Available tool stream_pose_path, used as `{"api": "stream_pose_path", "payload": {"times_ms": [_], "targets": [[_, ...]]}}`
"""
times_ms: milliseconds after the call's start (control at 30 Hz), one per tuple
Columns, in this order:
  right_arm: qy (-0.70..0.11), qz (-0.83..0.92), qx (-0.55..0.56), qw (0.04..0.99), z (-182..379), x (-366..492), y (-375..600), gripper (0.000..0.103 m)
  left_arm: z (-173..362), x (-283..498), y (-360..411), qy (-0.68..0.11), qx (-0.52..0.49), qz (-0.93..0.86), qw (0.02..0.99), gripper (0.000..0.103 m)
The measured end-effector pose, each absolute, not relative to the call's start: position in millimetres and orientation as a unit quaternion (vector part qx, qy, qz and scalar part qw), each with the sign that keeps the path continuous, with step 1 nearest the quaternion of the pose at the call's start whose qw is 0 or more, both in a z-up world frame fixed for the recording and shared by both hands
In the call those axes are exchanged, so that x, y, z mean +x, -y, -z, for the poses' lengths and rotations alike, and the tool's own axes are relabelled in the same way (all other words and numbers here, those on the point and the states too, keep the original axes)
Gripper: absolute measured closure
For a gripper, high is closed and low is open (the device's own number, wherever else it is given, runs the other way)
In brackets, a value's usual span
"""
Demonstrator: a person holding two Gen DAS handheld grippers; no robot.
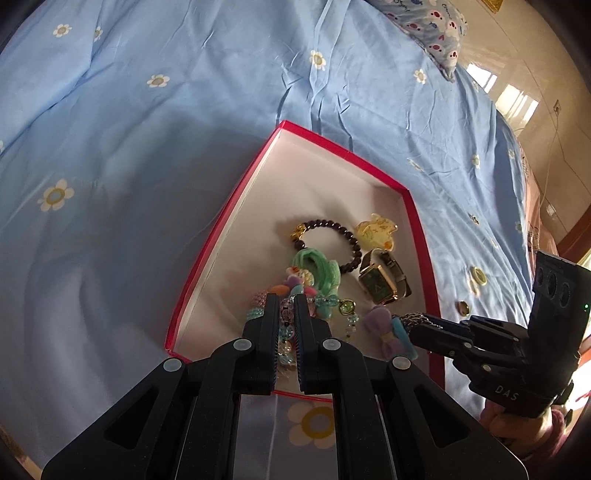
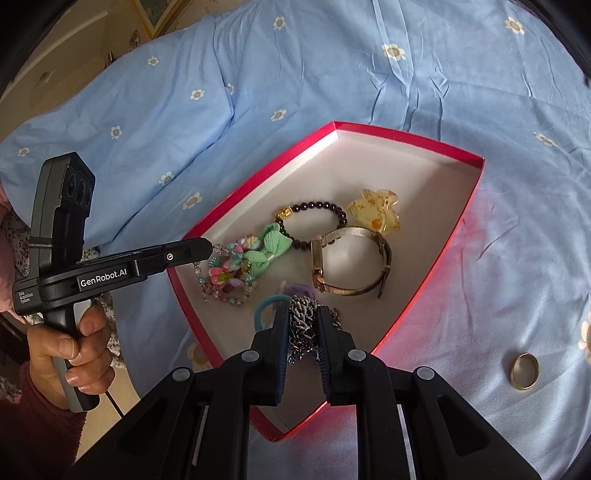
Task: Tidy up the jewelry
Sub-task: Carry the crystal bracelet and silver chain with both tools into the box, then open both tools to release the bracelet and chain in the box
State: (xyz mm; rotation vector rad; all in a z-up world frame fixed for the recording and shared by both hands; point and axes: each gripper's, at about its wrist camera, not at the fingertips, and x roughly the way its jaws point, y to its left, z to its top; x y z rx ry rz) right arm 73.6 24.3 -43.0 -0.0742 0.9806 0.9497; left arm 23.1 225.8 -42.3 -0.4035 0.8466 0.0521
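A red box [image 1: 343, 152] [image 2: 406, 137] with a white inside lies on the blue flowered sheet. My left gripper [image 1: 286, 299] [image 2: 207, 245] is over its near corner, shut on a colourful beaded bracelet [image 1: 286, 332] [image 2: 221, 284] that hangs into the box. My right gripper [image 2: 303, 314] [image 1: 417, 319] is shut on a bunched silver chain [image 2: 304, 321], low over the box's near side. In the box lie a dark bead bracelet [image 2: 317, 205], a yellow hair clip [image 2: 376, 210], a gold watch [image 2: 317, 258], a green bow [image 2: 273, 243] and a teal hair band [image 2: 262, 310] with a purple bow [image 1: 380, 321].
A gold ring [image 2: 524, 371] [image 1: 463, 307] lies on the sheet just right of the box. A patterned pillow [image 1: 436, 29] sits at the far end of the bed. A person's hand [image 2: 74, 350] grips the left tool's handle.
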Motion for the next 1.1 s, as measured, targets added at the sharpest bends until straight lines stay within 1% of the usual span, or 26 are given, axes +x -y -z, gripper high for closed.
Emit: {"api": "stream_pose_path", "payload": {"times_ms": [333,433,933,1000,1067,1100], "targets": [[-0.466,-0.438,-0.036,0.768,51.7,73.2,-27.5,0.088,50.6,24.5,-226.7,-0.415,-0.195,-0.027,0.888,0.096],[-0.468,-0.440,-0.032,0.766,51.7,73.8,-27.1,0.085,50.8,24.4,-227.0,-0.415,-0.196,-0.028,0.888,0.096],[-0.469,-0.441,-0.030,0.764,50.9,73.4,-28.2,0.085,49.9,24.1,-227.2,-0.417,-0.198,-0.027,0.887,0.096],[-0.467,-0.441,-0.029,0.766,49.3,73.0,-27.7,0.085,49.2,23.3,-226.7,-0.416,-0.197,-0.028,0.887,0.093],[-0.464,-0.440,-0.030,0.768,46.5,72.6,-26.8,0.084,47.8,22.2,-226.2,-0.415,-0.197,-0.029,0.888,0.088],[-0.461,-0.439,-0.030,0.771,44.3,72.2,-25.8,0.082,47.2,21.6,-225.9,-0.414,-0.197,-0.029,0.888,0.087]]}}
